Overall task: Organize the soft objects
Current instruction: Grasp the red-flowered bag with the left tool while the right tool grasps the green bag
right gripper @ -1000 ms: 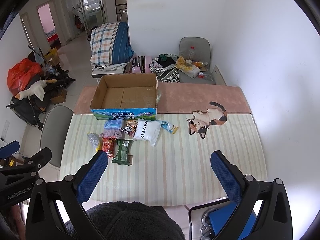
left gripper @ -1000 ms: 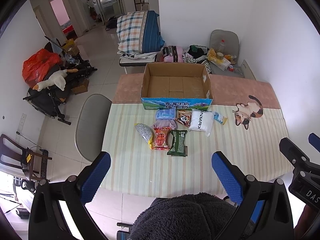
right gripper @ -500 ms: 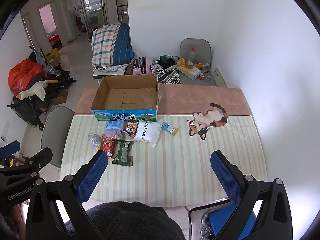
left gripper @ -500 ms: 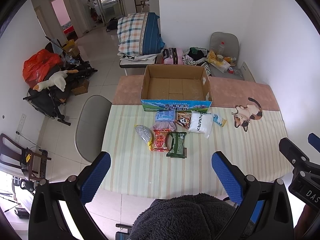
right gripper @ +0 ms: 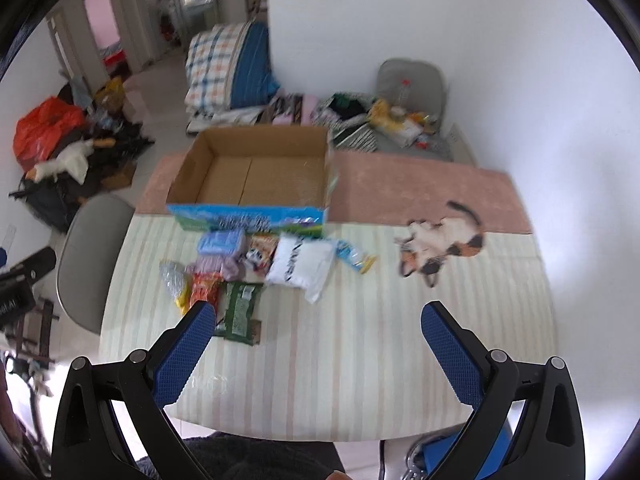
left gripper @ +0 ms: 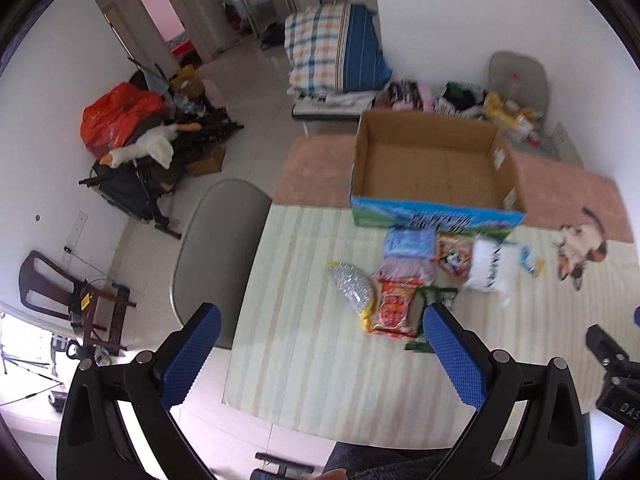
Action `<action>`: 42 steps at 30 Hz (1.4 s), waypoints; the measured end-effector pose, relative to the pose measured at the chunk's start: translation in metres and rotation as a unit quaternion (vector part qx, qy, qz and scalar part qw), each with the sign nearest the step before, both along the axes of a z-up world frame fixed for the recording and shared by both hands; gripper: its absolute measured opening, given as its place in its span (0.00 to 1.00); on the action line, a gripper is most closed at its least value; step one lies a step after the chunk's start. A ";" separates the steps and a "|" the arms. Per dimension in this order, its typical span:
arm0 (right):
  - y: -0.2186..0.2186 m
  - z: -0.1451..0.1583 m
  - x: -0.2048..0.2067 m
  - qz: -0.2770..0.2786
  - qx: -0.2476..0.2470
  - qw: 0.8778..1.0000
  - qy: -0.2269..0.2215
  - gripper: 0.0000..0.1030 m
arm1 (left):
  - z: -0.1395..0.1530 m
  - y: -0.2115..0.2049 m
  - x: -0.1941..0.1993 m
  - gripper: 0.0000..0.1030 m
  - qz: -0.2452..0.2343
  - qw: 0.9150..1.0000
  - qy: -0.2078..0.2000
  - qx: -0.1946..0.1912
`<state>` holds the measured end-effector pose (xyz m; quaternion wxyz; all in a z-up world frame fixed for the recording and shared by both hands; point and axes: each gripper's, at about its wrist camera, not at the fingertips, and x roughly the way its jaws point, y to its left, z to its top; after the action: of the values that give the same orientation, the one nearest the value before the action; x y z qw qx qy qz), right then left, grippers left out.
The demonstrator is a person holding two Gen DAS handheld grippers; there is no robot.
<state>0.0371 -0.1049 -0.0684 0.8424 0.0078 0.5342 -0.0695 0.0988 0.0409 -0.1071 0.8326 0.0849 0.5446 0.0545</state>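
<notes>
An empty open cardboard box point(left gripper: 432, 168) point(right gripper: 256, 176) stands at the table's far side. In front of it lie several soft packs: a white pack point(right gripper: 300, 260) point(left gripper: 490, 266), a green pack point(right gripper: 240, 312), a red snack pack point(left gripper: 394, 308), a silver pack point(left gripper: 352, 290), a light blue pack point(right gripper: 222, 242) and a small blue-yellow sachet point(right gripper: 354, 258). My left gripper point(left gripper: 320, 350) is open and empty, high above the table's near left edge. My right gripper point(right gripper: 316, 346) is open and empty above the near middle of the table.
A striped cloth point(right gripper: 360, 340) covers the table, with a pink mat point(right gripper: 420, 192) and a cat-shaped mat point(right gripper: 444, 244) at the far right. A grey chair point(left gripper: 216, 248) stands left of the table. Bedding, bags and clutter lie on the floor beyond.
Both grippers have moved forward and lower toward the table, so the packs and box look larger. The left view has swung left. Nothing on the table has moved.
</notes>
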 end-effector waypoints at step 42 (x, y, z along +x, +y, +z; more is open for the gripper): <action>0.036 -0.385 0.065 -0.088 0.132 0.952 0.261 0.39 | -0.314 -0.045 0.070 0.40 -0.064 0.955 0.279 -0.081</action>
<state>0.1025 -0.0691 -0.4533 0.6555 0.1478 0.7371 -0.0718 0.1686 -0.0039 -0.4213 0.6537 0.0637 0.7509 -0.0689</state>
